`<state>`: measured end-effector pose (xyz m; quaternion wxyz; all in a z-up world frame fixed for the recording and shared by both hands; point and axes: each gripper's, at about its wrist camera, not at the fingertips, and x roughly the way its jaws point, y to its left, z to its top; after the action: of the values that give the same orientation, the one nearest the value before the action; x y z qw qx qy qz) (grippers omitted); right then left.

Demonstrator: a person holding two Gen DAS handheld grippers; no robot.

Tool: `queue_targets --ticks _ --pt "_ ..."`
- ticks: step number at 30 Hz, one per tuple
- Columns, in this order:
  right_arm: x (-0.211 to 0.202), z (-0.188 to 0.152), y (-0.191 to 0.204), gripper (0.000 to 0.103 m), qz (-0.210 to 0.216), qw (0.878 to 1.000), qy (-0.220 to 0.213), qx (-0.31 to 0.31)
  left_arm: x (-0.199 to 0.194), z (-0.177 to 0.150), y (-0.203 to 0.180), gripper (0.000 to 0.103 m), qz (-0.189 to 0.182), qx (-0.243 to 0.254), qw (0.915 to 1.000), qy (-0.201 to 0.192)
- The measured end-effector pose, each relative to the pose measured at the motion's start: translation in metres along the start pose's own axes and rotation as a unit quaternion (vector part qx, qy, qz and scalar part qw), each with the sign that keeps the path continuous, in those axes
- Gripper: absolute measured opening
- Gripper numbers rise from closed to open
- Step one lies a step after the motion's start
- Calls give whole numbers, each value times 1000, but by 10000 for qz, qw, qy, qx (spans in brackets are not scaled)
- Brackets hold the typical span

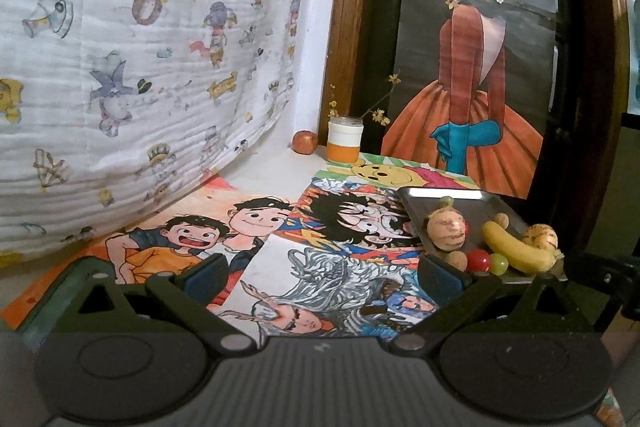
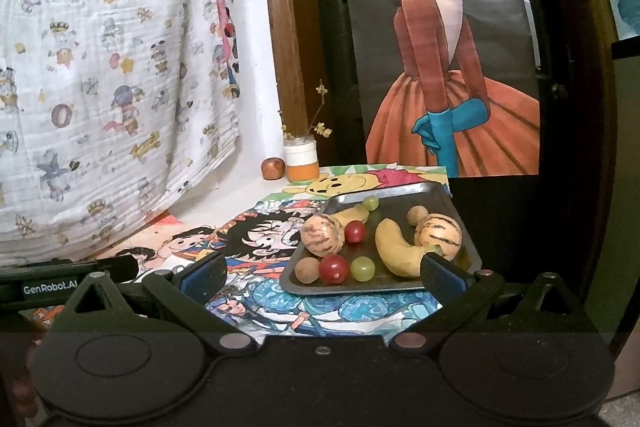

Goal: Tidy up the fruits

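Most fruit sits on the metal tray (image 2: 434, 195) — only the reddish fruit (image 2: 273, 168) (far corner, by the jar (image 2: 302, 161)) remains out; both tools, left tool (image 1: 320, 273) and right tool (image 2: 322, 273), gape wide, empty.

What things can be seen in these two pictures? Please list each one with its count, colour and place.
metal tray: 1, grey, on the drawings
bananas: 2, yellow, in tray
striped melons: 2, cream, in tray
cherry tomatoes: 2, red, in tray
grapes: 2, green, in tray
brown nuts: 2, in tray
red fruit: 1, beside jar, back corner
jar: 1, white and orange, holds twigs
drawings: several, colourful, on table
poster: 1, girl in an orange dress
cloth: 1, white, cartoon print
left tongs: open, empty
right tongs: open, empty
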<state>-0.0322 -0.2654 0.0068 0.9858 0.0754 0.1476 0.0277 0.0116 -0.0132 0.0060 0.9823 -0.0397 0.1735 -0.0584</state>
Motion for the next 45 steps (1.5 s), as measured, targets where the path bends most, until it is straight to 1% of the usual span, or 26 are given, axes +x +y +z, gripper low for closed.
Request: queue_targets --ticks 7,9,11,15,21,45 --pt "5 -14 6 103 66 9999 17 -95 -6 -9 5 103 -109 151 9998 -12" --pt "5 -18 8 103 61 9999 31 -136 -6 -14 6 103 -106 200 9997 44" --pt "7 -22 9 103 55 9998 70 -167 -5 -17 7 103 -90 173 9997 136" --pt "7 -27 10 103 20 9998 69 -189 -5 -19 9 103 -80 152 9997 149" --pt "10 -30 6 103 -20 9999 135 -56 -5 -24 8 103 -110 244 9994 233" --pt "15 -33 5 103 -173 9995 260 -71 1 -31 16 103 -80 113 9989 439"
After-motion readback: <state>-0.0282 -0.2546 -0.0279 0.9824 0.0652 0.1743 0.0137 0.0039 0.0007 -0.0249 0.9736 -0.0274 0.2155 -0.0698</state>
